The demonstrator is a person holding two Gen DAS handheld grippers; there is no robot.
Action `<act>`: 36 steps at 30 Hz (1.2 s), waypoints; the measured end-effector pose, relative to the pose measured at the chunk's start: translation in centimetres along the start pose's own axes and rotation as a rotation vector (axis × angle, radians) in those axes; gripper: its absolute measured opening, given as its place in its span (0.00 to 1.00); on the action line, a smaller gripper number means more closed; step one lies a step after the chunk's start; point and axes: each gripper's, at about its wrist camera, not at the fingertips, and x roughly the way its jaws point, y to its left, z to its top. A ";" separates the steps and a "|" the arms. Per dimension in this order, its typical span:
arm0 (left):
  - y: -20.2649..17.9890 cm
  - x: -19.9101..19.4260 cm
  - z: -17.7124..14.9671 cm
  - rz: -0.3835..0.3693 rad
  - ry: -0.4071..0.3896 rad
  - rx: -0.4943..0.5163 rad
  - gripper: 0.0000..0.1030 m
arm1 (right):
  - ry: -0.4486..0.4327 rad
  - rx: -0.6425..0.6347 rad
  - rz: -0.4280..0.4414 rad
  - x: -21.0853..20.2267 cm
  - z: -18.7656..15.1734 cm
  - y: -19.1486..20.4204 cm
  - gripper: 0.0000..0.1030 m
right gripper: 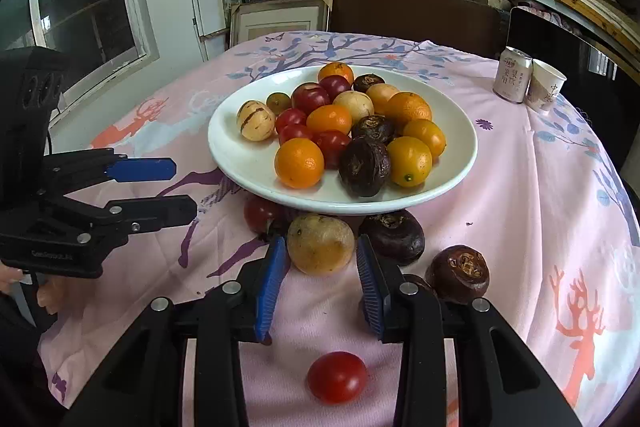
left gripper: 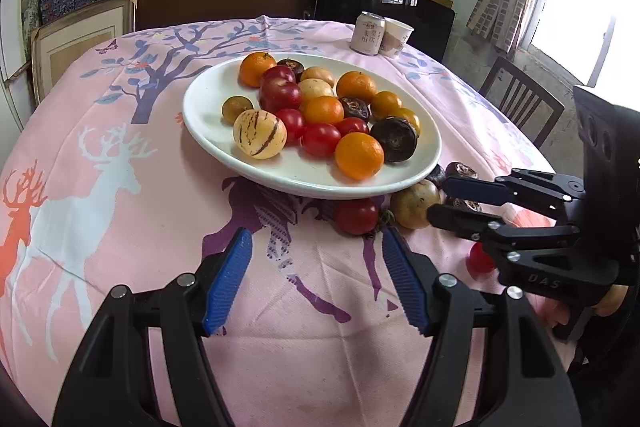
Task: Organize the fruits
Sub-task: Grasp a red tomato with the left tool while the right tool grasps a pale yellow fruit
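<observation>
A white plate (left gripper: 200, 95) (right gripper: 232, 155) holds several oranges, red tomatoes, dark water chestnuts and a striped yellow melon (left gripper: 260, 133). On the cloth in front of it lie a yellow-brown fruit (right gripper: 320, 245) (left gripper: 414, 203), a red tomato (left gripper: 356, 215) (right gripper: 262, 215), dark chestnuts (right gripper: 394, 235) (right gripper: 458, 273) and another tomato (right gripper: 337, 377). My right gripper (right gripper: 322, 259) (left gripper: 438, 201) is open, its pads on either side of the yellow-brown fruit without closing on it. My left gripper (left gripper: 316, 247) (right gripper: 182, 189) is open and empty over the cloth.
A drink can (left gripper: 367, 33) (right gripper: 513, 75) and a paper cup (left gripper: 395, 37) (right gripper: 545, 85) stand at the table's far right. A chair back (left gripper: 520, 99) stands beside the table. Shelves with boxes line the wall behind.
</observation>
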 end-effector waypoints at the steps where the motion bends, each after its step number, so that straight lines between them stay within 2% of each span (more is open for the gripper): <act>1: -0.1 0.2 0.0 -0.001 0.006 0.000 0.64 | 0.009 -0.008 -0.007 0.4 0.0 0.3 0.37; 4: -0.3 0.8 -0.3 0.008 0.026 0.009 0.64 | 0.018 -0.011 -0.050 1.2 0.2 0.5 0.38; 9: -1.5 1.4 -0.6 0.028 0.048 0.060 0.64 | 0.019 0.048 -0.016 1.2 0.0 -0.6 0.38; 17: -3.3 3.2 -0.2 0.083 0.084 0.090 0.64 | -0.123 0.212 0.085 -2.9 -2.1 -4.5 0.38; 21: -4.8 4.9 0.5 0.107 0.093 0.100 0.64 | -0.150 0.278 0.115 -3.7 -2.7 -6.3 0.37; 24: -5.6 5.8 1.3 0.114 0.081 0.101 0.64 | -0.151 0.276 0.132 -3.7 -2.8 -6.4 0.37; 25: -5.6 6.2 1.4 0.118 0.088 0.100 0.61 | -0.154 0.273 0.138 -3.8 -2.8 -6.4 0.37; 26: -5.6 6.5 1.4 0.118 0.099 0.097 0.54 | -0.157 0.272 0.145 -3.8 -2.8 -6.4 0.37; 27: -5.5 6.7 1.4 0.114 0.109 0.095 0.40 | -0.160 0.276 0.152 -3.8 -2.8 -6.6 0.37; 28: -5.3 6.6 1.4 0.124 0.103 0.090 0.37 | -0.163 0.281 0.156 -3.9 -2.9 -6.6 0.37; 36: -5.1 4.8 0.7 0.080 0.062 0.085 0.34 | -0.158 0.281 0.172 -3.9 -3.1 -6.6 0.37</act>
